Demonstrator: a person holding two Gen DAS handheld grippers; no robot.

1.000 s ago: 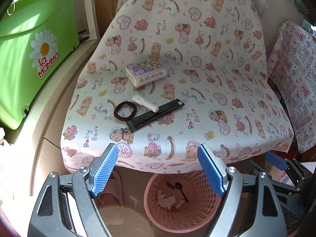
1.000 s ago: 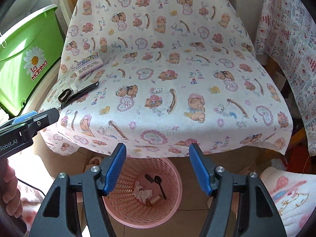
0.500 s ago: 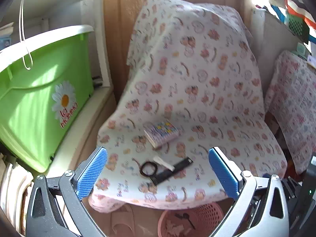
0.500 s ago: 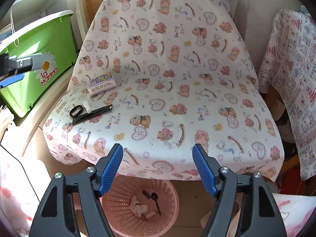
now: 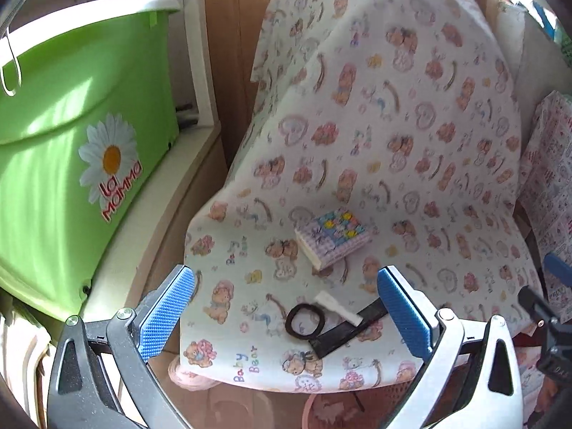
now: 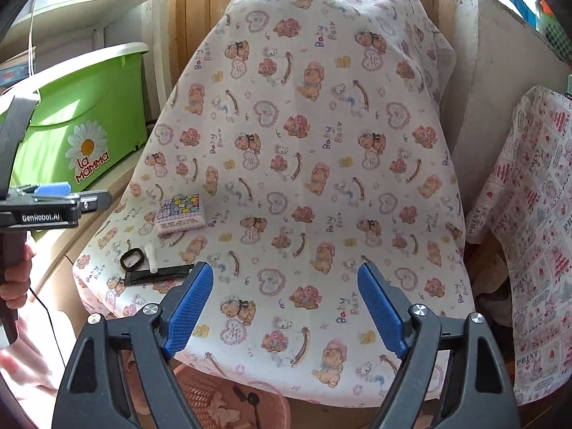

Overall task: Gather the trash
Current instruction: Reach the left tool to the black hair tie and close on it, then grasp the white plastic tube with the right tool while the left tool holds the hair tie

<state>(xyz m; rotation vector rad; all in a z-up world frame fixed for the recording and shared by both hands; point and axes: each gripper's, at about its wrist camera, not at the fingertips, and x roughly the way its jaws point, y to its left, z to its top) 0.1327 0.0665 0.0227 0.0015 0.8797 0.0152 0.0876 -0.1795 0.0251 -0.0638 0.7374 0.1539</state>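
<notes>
A chair under a teddy-bear cloth point(image 5: 393, 143) point(image 6: 304, 178) holds a small patterned box point(image 5: 334, 237) point(image 6: 181, 211), a black ring point(image 5: 304, 321) point(image 6: 132, 258), a white stick point(image 5: 338, 308) point(image 6: 152, 255) and a black strip point(image 5: 352, 334) point(image 6: 161, 274). My left gripper point(image 5: 284, 279) hovers above the ring and stick, jaws wide and closing slightly, nothing between them. My right gripper point(image 6: 285, 271) hangs over the seat's front edge, right of the items, jaws opening and empty. A pink basket point(image 5: 321, 411) point(image 6: 228, 404) with scraps and a black spoon sits under the seat edge.
A green tub point(image 5: 71, 143) point(image 6: 78, 125) with a daisy logo stands on a ledge to the left. A second cloth-covered seat point(image 6: 536, 232) is close on the right. A hand point(image 6: 14, 279) grips the left tool's handle at the left edge.
Both grippers have pulled up and back from over the basket, so the chair back now shows. Both pairs of jaws stand wider apart than before. The items on the seat have not moved.
</notes>
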